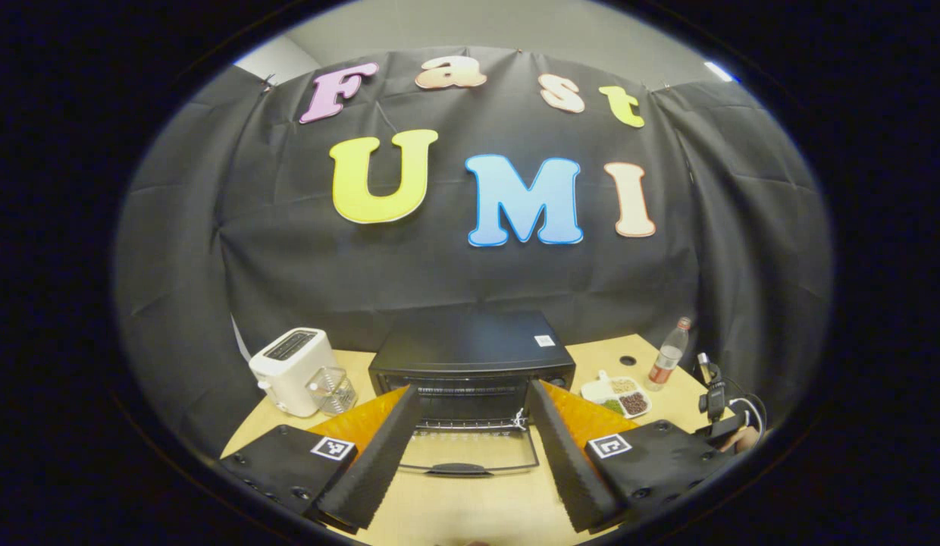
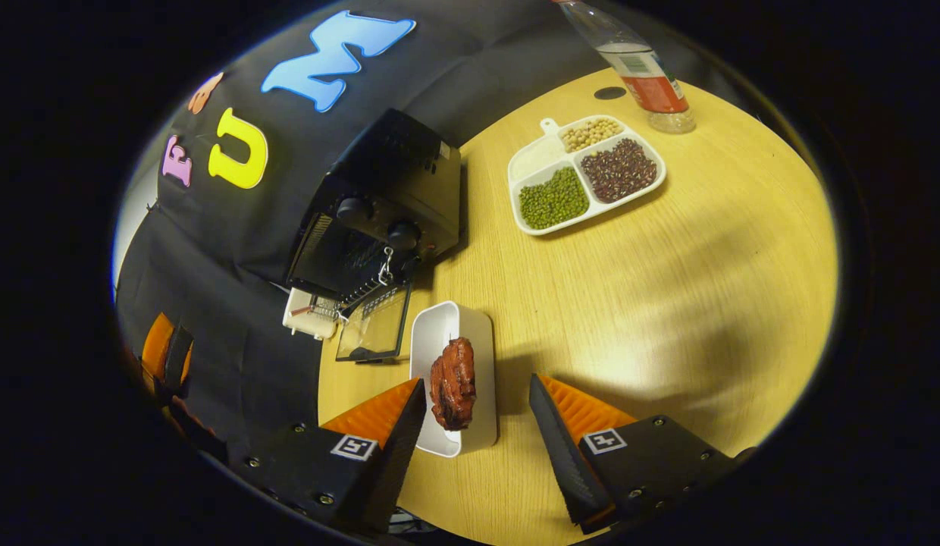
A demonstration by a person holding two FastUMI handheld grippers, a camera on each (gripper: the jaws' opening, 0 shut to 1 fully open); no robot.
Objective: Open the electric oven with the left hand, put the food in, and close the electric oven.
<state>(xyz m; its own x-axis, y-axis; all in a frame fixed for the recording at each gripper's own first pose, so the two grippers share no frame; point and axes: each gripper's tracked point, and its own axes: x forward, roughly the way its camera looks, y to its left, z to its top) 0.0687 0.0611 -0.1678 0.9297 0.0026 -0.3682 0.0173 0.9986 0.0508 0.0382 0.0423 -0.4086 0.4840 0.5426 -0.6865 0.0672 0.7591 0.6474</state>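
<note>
Table (image 2: 667, 303): light wood top with a small dark round hole near the far edge.
Electric oven (image 1: 472, 360): black, at the back middle, its glass door folded down flat toward the front.
Toaster (image 1: 290, 369): white, left of the oven, a clear glass cup (image 1: 332, 390) just beside it.
White tray (image 2: 453, 375): oblong, in front of the oven door, holding a reddish-brown piece of food (image 2: 452, 383).
Divided dish (image 2: 585, 173): white, right of the oven, with beans and grains.
Bottle (image 2: 638, 67): clear plastic, upright behind the dish.

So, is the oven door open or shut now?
Open. The oven door lies folded down flat on the table, its handle toward the camera, and the rack inside shows.
</note>
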